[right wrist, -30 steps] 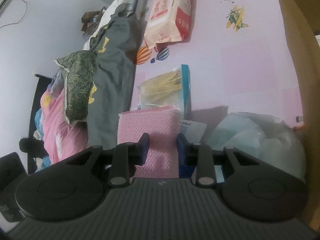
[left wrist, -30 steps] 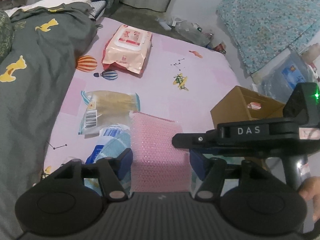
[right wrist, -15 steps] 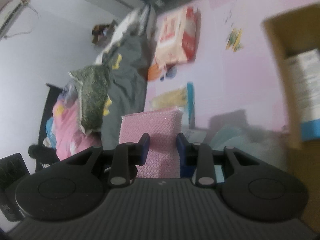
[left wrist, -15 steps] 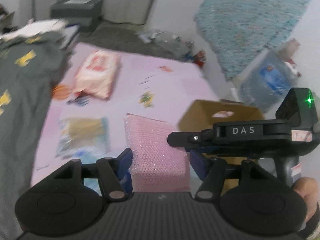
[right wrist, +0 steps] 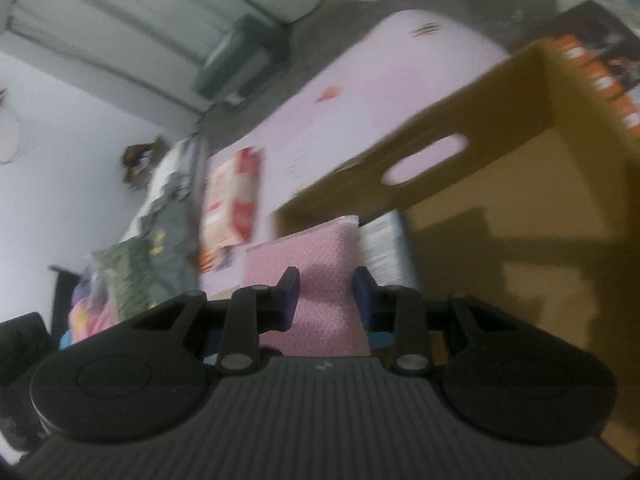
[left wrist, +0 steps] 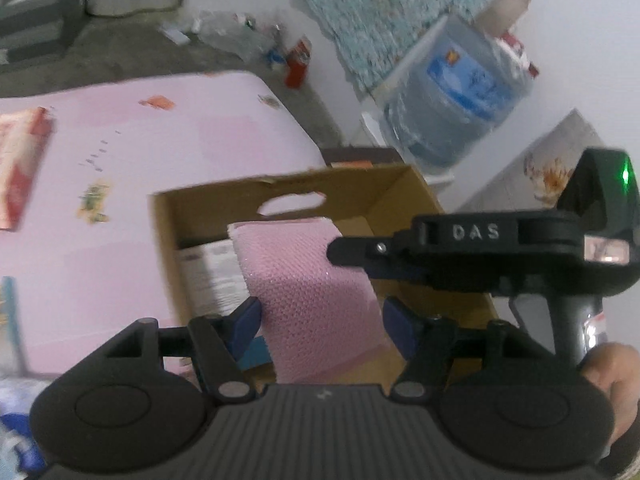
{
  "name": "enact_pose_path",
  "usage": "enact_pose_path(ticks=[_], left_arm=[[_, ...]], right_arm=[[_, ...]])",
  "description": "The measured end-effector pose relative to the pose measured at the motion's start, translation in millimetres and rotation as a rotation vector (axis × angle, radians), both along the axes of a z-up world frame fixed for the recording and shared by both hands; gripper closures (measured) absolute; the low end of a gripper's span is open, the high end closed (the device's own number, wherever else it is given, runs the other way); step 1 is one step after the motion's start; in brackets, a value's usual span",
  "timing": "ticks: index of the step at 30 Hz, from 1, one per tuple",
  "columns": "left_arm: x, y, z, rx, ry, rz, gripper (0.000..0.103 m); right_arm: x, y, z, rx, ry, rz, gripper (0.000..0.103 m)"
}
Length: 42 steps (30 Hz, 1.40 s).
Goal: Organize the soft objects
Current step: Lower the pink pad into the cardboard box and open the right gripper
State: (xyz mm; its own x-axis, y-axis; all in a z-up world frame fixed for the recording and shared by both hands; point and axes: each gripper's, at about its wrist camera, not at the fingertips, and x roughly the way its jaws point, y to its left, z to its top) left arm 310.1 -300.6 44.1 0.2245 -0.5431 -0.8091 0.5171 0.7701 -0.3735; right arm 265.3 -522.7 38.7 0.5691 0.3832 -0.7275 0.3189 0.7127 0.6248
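One bubbly pink pad (left wrist: 308, 292) (rectangular) over corrugated cardboard box (left wrist: 400, 192)

both views are lit by soft, even, rather dim indoor light with a cool grey-violet cast, and no light source is visible; a small green indicator light (left wrist: 625, 176) glows bright and slightly bloomed in the left wrist view. motion blur smears nearly everything beyond the near black housings, most strongly the cardboard box (right wrist: 520, 184) and the pink bed sheet (left wrist: 120, 184) in the right wrist view, where blocky dark shadows fall on the inner box wall. fisheye distortion bends straight lines toward the edges, and the corners darken to black.
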Motion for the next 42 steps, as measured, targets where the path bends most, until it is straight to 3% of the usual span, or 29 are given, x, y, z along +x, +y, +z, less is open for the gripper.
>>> enact_pose_path(ticks=[6,10,16,28,36,38,42], left_arm=[[19,-42,-40,0.083,0.059,-0.022,0.035],[28,-45,-61,0.113,0.107,0.002,0.034],[30,-30,-50,0.102,0.082,0.026,0.033],[14,41,9,0.022,-0.027,0.095,0.026],[-11,124,23,0.025,-0.095,0.159,0.025],[-17,146,25,0.015,-0.107,0.176,0.025],[-26,184,26,-0.006,-0.125,0.225,0.025]], right_arm=[[28,-29,-31,-0.105,0.054,0.000,0.074],[46,-29,-55,-0.191,0.098,0.032,0.074],[46,-42,-78,-0.170,0.136,0.004,0.074],[26,-41,-61,-0.210,0.135,-0.088,0.071],[52,-29,-73,-0.478,0.128,-0.076,0.051],[57,-33,-84,-0.472,0.165,-0.083,0.051],[50,-46,-97,-0.336,0.216,-0.173,0.045]])
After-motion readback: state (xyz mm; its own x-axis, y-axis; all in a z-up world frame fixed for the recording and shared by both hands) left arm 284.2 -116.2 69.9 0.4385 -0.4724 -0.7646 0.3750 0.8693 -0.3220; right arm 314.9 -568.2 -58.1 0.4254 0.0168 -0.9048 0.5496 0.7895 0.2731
